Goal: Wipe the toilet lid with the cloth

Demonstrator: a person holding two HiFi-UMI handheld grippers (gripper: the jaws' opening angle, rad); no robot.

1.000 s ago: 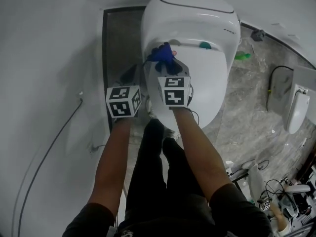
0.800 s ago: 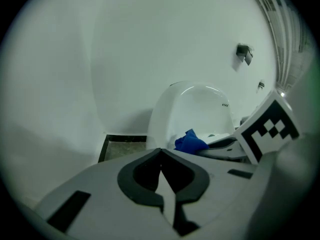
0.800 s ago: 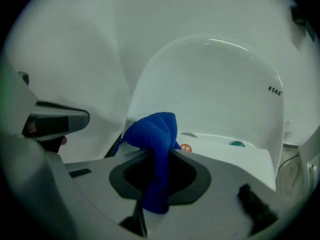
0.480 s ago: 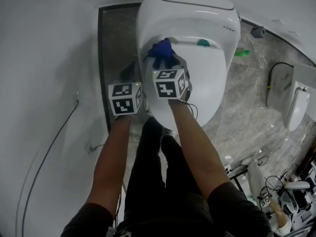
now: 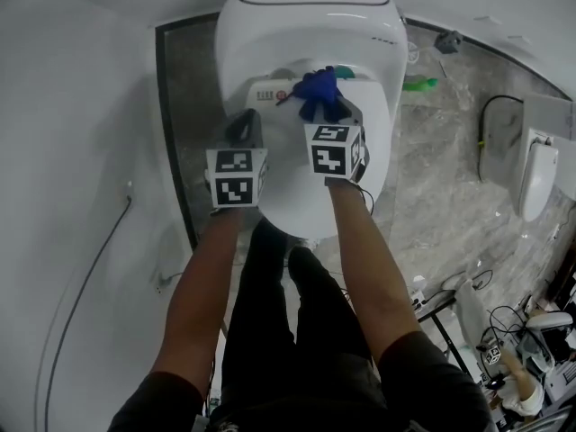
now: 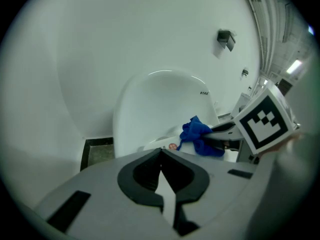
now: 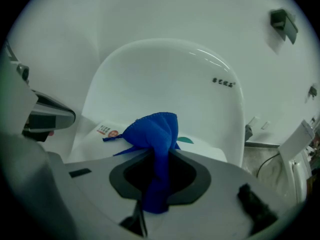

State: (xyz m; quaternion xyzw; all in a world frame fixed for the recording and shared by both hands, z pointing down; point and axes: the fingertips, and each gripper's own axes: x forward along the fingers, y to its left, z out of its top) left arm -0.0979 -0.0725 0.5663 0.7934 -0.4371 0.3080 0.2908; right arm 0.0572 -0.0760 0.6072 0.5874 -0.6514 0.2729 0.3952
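toilet lid (image 7: 160, 79): glossy, smooth | cloth (image 7: 155, 134): soft matt fabric | floor (image 5: 441, 178): polished veined stone

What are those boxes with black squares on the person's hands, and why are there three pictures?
There is no robot here. A person stands over a white toilet and holds a gripper, a grabbing tool with two jaws, in each hand. The cubes with black squares are part of those tools. One picture comes from a camera on the person's head, looking down. The other two come from a camera riding on each gripper. The right gripper pinches a blue cloth over the toilet. The left gripper is shut and holds nothing.
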